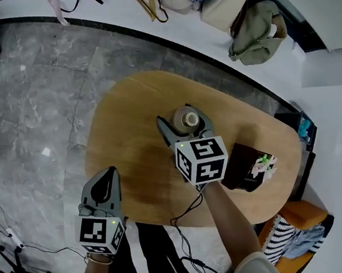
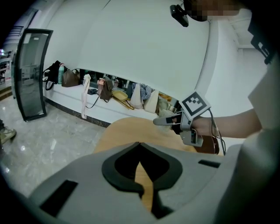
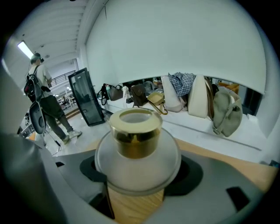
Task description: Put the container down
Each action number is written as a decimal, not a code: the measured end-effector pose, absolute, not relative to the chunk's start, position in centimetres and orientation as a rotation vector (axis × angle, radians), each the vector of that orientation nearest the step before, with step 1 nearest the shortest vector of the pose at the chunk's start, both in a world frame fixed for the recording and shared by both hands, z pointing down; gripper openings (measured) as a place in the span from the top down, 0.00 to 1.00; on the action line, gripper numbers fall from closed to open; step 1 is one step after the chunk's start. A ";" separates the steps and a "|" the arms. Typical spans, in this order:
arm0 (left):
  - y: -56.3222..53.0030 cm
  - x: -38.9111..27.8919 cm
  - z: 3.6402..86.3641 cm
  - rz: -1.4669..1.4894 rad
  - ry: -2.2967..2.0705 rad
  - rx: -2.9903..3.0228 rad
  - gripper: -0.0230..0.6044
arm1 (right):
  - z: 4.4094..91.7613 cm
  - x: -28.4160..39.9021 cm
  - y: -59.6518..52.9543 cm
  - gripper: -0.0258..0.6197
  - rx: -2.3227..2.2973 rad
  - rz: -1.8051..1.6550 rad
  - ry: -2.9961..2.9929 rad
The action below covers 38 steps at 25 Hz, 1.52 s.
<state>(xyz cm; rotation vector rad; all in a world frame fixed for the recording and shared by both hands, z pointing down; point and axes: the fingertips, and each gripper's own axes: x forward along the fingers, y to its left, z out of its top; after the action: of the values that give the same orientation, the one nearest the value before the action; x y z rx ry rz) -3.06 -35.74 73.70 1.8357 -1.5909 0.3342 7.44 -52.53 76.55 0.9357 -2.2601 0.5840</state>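
Observation:
The container [image 1: 186, 119] is a frosted round jar with a gold neck and an open top. It stands upright over the middle of the oval wooden table [image 1: 125, 120]. My right gripper [image 1: 186, 125] is shut on the container, one jaw on each side of its body. In the right gripper view the container [image 3: 137, 148] fills the space between the jaws, with table wood showing below it. Whether its base touches the table I cannot tell. My left gripper [image 1: 110, 174] hangs over the table's near left edge, shut and empty [image 2: 140, 154].
A dark brown box [image 1: 247, 167] with a small flower sits on the table right of my right arm. Several bags [image 1: 257, 28] lie on the white ledge behind. An orange stool [image 1: 294, 216] stands at the near right. Cables [image 1: 10, 241] run over the floor. A person [image 3: 39, 96] stands far left.

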 end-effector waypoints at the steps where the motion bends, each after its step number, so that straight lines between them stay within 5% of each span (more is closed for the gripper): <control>1: -35.7 -3.0 73.8 0.332 -1.590 1.834 0.95 | 76.9 7.2 -52.9 0.42 0.931 0.578 -2.254; 38: -34.3 -2.8 75.7 0.322 -1.575 1.774 0.95 | 81.9 3.8 -56.8 0.42 0.877 0.472 -2.166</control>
<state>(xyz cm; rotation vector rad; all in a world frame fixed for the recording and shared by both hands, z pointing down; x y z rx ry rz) -2.82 -34.34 75.69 1.7740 -1.5755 0.3217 3.77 -56.84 81.93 0.8772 -2.1657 0.4715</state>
